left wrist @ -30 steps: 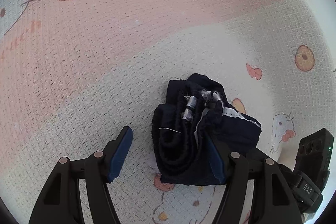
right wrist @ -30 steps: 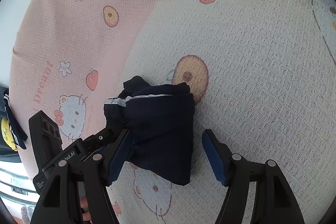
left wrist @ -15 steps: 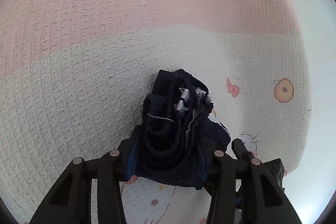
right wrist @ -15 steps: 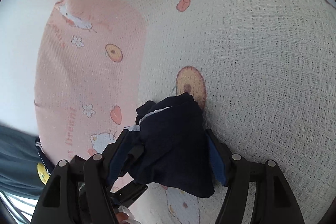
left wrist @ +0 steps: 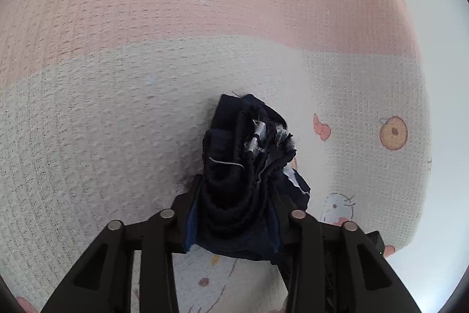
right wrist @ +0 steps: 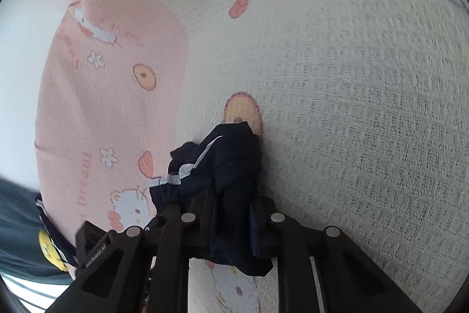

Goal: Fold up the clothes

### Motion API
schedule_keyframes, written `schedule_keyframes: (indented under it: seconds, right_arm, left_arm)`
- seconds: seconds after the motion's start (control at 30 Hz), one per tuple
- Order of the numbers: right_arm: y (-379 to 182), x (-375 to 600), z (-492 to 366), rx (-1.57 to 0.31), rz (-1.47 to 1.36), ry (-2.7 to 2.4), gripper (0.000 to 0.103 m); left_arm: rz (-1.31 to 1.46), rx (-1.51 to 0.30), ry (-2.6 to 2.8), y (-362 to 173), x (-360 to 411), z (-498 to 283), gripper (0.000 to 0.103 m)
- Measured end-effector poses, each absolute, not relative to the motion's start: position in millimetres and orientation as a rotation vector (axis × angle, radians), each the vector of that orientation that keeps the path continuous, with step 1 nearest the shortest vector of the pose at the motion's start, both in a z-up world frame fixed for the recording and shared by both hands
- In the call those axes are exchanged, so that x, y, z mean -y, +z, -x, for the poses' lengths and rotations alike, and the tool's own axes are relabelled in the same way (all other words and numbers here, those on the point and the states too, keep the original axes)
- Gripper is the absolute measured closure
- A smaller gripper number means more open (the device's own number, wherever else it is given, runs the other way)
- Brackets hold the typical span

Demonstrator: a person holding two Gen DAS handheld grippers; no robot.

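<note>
So both grippers are on the same little bundle right now. Starting on the left: the left hand-held gripper [left wrist: 234, 213] has just been closing and its pads are pinched in on a dark navy garment [left wrist: 243, 175], bunched up thick with the ribbed waistband end and some frayed white bits sticking out past the fingertips, away from the hand. Moving right, the right hand-held gripper [right wrist: 231, 222] has just snapped narrow too, and it's clamped on the smoother end of the same garment [right wrist: 222, 166], the part with the white stripe.

The garment sits on a waffle-weave blanket [left wrist: 117, 137], pink and white with cartoon cats and apples, near the blanket's edge. Can't tell if it's lifted off or just resting there.

The bit that matters: the bundle lies straight ahead of each gripper, squeezed between the two hands, so neither is really "nearer". My guess is they need to pull apart sideways to stretch it out along its length before any proper fold happens.
</note>
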State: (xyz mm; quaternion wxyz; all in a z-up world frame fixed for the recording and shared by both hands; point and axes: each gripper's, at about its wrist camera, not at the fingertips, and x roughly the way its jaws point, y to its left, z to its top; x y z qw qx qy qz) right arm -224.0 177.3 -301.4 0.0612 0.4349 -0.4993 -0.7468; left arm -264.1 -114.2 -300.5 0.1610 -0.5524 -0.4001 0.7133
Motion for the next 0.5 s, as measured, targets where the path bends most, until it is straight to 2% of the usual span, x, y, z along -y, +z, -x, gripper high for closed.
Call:
schedule_keyframes:
  seconds: [0.1, 0.27, 0.5]
  right_arm:
    - [-284, -171, 223, 1.441, -1.289, -2.249, 0.089]
    - [-249, -158, 219, 1.178, -1.339, -2.328, 0.089]
    - [-225, -146, 194, 1.103, -1.32, -2.293, 0.089]
  left_arm:
    - [1.555, 1.16, 2.012, -295, 111, 260, 0.079]
    - [1.492, 1.24, 1.966, -284, 108, 246, 0.08]
    - [1.402, 1.298, 1.953, -259, 123, 213, 0.08]
